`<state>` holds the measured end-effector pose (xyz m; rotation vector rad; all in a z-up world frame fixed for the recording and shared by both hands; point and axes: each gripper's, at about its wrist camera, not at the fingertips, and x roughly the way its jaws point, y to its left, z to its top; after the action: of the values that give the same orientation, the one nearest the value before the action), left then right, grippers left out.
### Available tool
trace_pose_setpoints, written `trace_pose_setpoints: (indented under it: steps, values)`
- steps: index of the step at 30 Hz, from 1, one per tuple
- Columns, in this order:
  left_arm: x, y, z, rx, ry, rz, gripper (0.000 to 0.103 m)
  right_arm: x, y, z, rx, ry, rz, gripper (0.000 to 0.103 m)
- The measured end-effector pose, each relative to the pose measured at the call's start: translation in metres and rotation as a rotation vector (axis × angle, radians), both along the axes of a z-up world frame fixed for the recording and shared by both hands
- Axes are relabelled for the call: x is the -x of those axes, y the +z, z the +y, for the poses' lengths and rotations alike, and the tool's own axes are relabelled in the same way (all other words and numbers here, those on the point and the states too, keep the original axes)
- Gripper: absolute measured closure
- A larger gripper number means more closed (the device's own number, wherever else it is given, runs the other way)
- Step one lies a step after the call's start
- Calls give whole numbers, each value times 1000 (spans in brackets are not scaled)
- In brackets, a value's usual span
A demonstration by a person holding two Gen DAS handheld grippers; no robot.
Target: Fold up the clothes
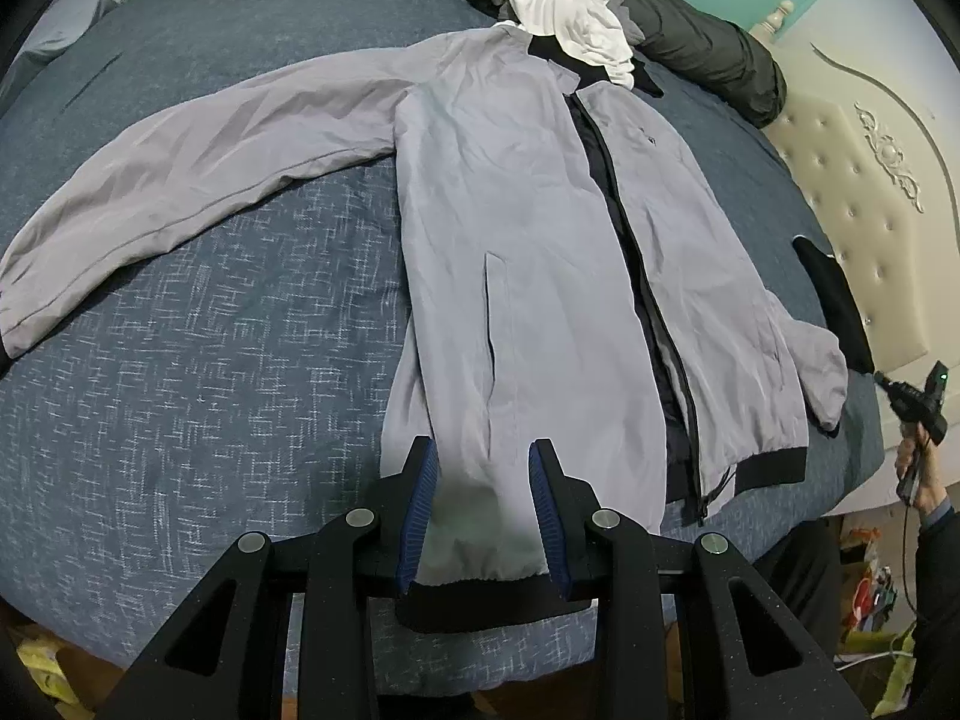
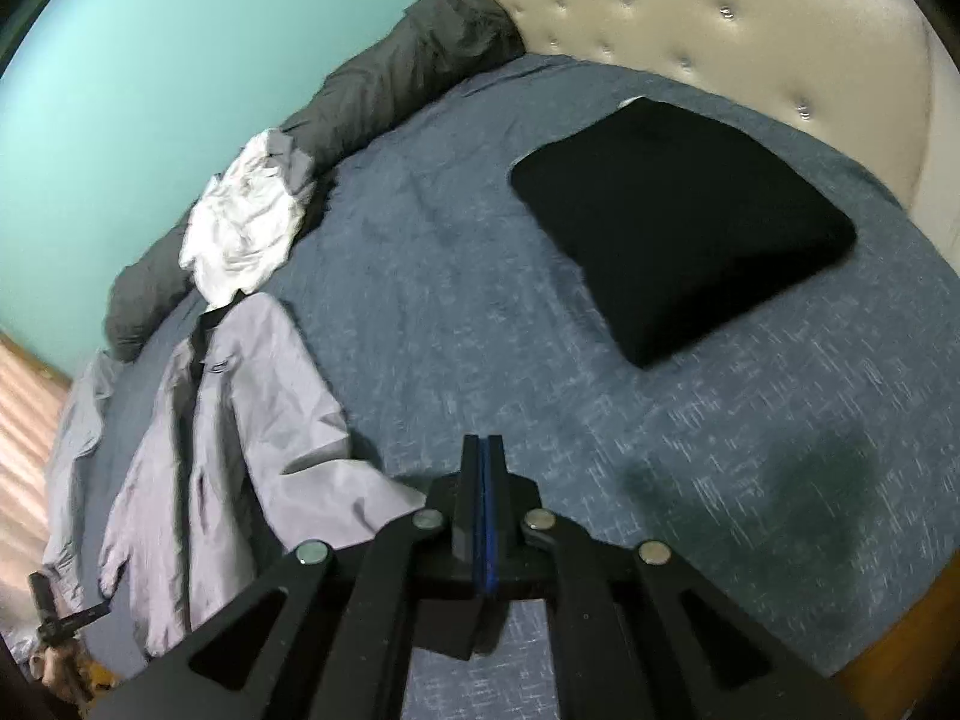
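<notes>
the grey jacket (image 1: 528,252) lies flat and face up on the blue bedspread (image 1: 210,420), zip partly undone, and i place everything else from it. my left gripper (image 1: 483,516) sits at the jacket's bottom hem, jaws partly apart with the grey cloth and its black waistband lying between the blue pads (image 1: 420,510); whether they pinch the fabric i cannot tell. one sleeve (image 1: 180,174) stretches out straight from the shoulder across the bedspread, away from the headboard side. the other sleeve (image 2: 336,480) is folded in against the jacket's body, and my right gripper (image 2: 485,516) hovers just past that sleeve's end, jaws pressed fully together with nothing between them, over bare bedspread.

at the jacket's collar a crumpled white garment (image 1: 570,6) overlaps the neck edge, and behind it a long dark grey roll of bedding (image 1: 708,42) runs along the teal wall (image 2: 150,90). on the headboard side of the jacket, well apart from it, a folded black garment (image 2: 678,222) lies on the bedspread near the cream tufted headboard (image 2: 720,12). only the white garment touches the jacket.
</notes>
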<state>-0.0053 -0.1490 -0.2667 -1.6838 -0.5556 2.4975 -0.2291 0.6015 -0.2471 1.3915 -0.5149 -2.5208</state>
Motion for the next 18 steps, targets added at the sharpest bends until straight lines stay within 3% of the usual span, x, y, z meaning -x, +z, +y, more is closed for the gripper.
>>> trace_pose_setpoints:
  steps: [2, 4, 8, 12, 18]
  values:
    - [2, -1, 2, -2, -2, -4, 68, 1, -13, -6, -12, 36, -58, 96]
    - [2, -1, 4, -1, -8, -6, 68, -4, -28, -13, -38, 59, -82, 71]
    - [4, -1, 6, 0, -14, -5, 68, -27, -54, -33, -26, 104, -91, 60]
    - [7, -3, 6, -7, -8, -8, 68, -50, -64, -58, -72, 175, -80, 40]
    - [8, -7, 11, -14, -16, -11, 68, -65, -93, -55, -58, 121, -164, 37]
